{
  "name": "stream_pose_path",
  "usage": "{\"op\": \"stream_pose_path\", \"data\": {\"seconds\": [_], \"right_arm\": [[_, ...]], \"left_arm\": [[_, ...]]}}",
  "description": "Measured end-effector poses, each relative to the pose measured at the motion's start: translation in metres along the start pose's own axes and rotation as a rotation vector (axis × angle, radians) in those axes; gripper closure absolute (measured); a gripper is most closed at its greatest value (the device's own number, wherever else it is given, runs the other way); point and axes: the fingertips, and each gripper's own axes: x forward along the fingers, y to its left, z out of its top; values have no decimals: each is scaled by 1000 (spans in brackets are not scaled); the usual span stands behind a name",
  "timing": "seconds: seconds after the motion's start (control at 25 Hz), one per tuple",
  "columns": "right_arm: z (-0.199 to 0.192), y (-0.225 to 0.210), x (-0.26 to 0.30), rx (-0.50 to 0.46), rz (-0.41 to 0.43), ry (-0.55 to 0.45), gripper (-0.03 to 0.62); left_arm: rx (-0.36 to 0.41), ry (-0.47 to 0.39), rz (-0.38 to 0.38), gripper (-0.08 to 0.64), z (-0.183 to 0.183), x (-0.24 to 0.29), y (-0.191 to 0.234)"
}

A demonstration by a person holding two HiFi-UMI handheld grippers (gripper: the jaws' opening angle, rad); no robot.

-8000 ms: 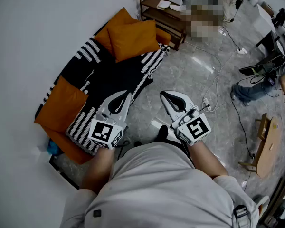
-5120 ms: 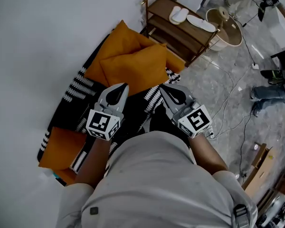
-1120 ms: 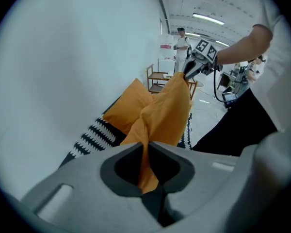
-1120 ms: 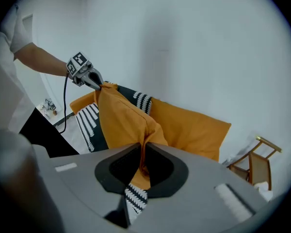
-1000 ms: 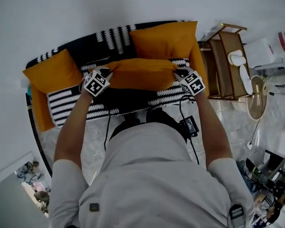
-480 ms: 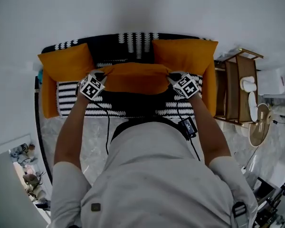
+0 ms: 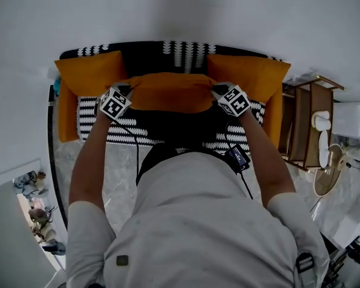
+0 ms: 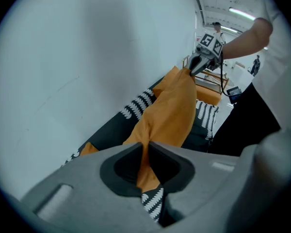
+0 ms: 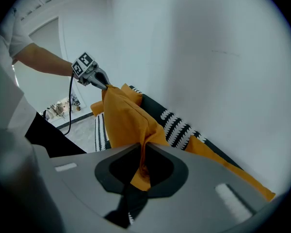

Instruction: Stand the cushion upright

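**Item 1.** Person's grey-shirted torso [image 7: 198, 221], nearest the head view. It covers the middle of the sofa's front edge and the floor below.

**Item 2.** Left gripper [image 8: 145, 148]. Its tongs are pressed together on a fold of orange fabric at the cushion's left top corner.

**Item 3.** Right gripper [image 9: 142, 148]. Its tongs are likewise pinched on the cushion's right top corner.

**Item 4.** Plump orange fabric cushion [image 7: 171, 92], the task's thing. It is stretched between the 2 grippers over the middle of the seat. Gripping both top corners probably keeps it level and lets its weight hang, ready to lean against the backrest. Whether its lower edge touches the seat cannot be told.

**Item 5.** Black-and-white patterned sofa [image 7: 183, 51] against a plain white wall [image 7: 168, 11].

**Item 6.** 2 further orange cushions, left [image 7: 90, 74] and right [image 7: 249, 77], upright at the sofa's ends. The gap between them looks like the slot intended for item 4.

**Item 7.** Wooden side shelf [image 7: 306, 122], beside the sofa's right end. Its contents are too small to name.
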Motion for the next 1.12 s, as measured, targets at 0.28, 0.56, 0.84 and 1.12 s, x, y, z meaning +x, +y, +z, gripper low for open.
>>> {"op": "stream_pose_path", "data": {"seconds": [0.28,0.56,0.84,1.12], "right_arm": [[20,-21,42,44,-25,44,548],[31,-56,76,67,-57,96,548],[15,-90,110,115,-72,156,546],[4,-109,141,139,-87,200,543]], "left_arm": [[10,-5,-51,515,-6,22,47],[13,5,-112,512,-7,60,84],[26,14,-161,509,1,110,108],[-7,64,-194,505,-16,146,121]]}}
